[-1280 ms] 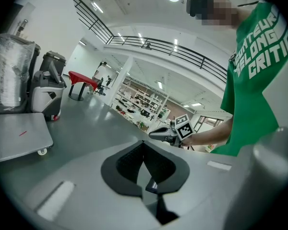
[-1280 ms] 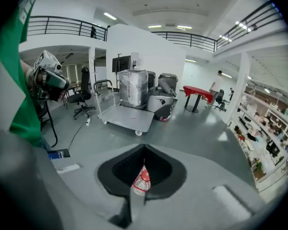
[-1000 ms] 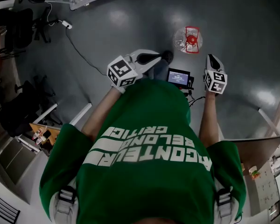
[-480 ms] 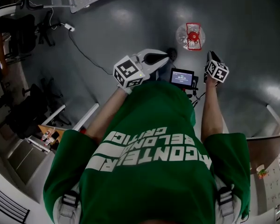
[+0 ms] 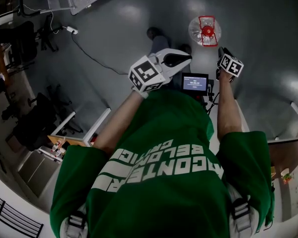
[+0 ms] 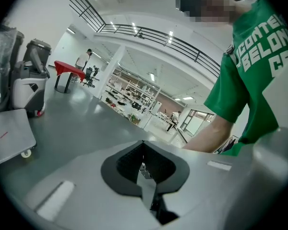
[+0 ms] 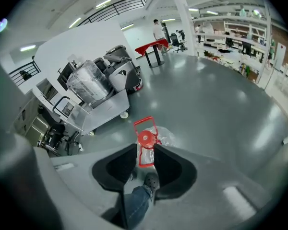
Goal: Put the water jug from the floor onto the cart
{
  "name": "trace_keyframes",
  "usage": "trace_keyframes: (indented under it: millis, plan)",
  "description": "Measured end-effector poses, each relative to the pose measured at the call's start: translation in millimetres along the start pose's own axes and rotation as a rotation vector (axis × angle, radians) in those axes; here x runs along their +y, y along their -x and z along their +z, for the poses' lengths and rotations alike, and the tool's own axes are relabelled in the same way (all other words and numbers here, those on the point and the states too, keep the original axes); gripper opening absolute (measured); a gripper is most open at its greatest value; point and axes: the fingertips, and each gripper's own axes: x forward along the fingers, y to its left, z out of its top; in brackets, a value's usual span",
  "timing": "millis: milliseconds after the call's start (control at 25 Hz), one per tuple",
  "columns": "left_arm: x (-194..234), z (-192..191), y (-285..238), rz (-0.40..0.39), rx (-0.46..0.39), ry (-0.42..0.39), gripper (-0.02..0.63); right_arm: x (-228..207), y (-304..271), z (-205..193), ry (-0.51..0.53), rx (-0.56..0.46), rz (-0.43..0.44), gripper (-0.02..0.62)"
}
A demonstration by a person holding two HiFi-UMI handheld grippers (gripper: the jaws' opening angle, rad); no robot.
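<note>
The water jug (image 5: 204, 30) is clear with a red cap and a red handle, and it stands on the grey floor ahead of the person. In the right gripper view the jug (image 7: 146, 139) shows through the gap between the jaws, further down on the floor. My right gripper (image 5: 222, 52) hangs just beside and above it, pointing steeply down. Its jaws (image 7: 145, 152) have just been opening and nothing is pinched between them. My left gripper (image 5: 183, 59) is held out level to the jug's left, with its jaws (image 6: 144, 146) together and holding nothing.
A flat grey cart (image 7: 105, 110) on castors stands behind the jug and carries a wrapped machine; the cart (image 6: 12, 135) also shows left of my left gripper. A cable (image 5: 89, 53) runs across the floor. The person's shoe (image 7: 151, 180) is just short of the jug.
The right gripper has dropped toward the jug and rolled, and its jaws stand wider. The left gripper has pushed forward a little. The person has leaned closer to the jug.
</note>
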Motion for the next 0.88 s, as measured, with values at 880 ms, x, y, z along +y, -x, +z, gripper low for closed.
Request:
trace_keyframes:
  millis: [880]
  plan:
    - [9.7, -57.5, -10.5, -0.079, 0.082, 0.046, 0.008, -19.9, -91.1, -80.0, -0.475, 0.062, 0.027, 0.126]
